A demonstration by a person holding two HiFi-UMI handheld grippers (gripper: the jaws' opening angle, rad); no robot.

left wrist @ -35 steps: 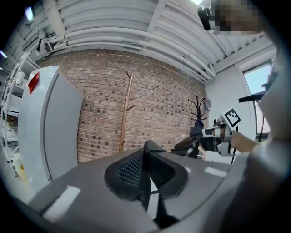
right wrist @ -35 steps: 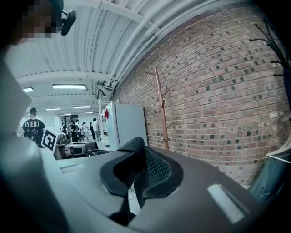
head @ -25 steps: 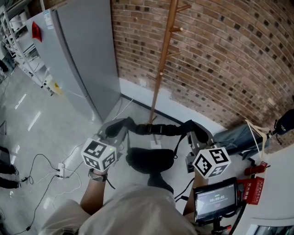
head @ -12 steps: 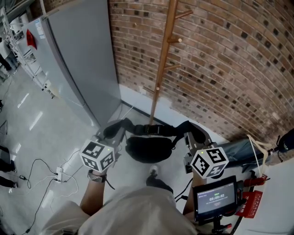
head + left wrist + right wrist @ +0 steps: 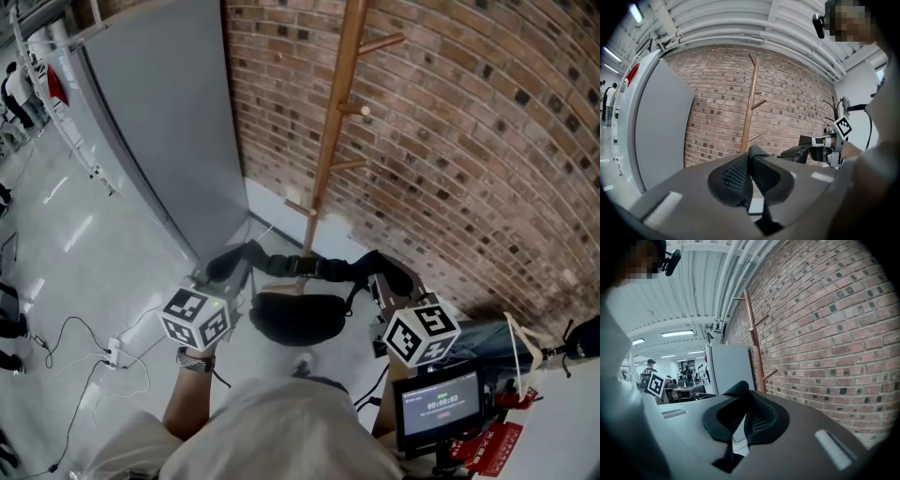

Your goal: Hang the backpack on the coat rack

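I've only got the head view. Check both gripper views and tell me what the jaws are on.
Observer: Left gripper is shut on the black padded strap of the backpack.
Operator: Now the right one.
Observer: Right gripper is shut on the same strap.
Operator: Report the rack's top; my view cuts it off.
Observer: In the left gripper view the coat rack shows its top, well above the jaws, against the brick wall.
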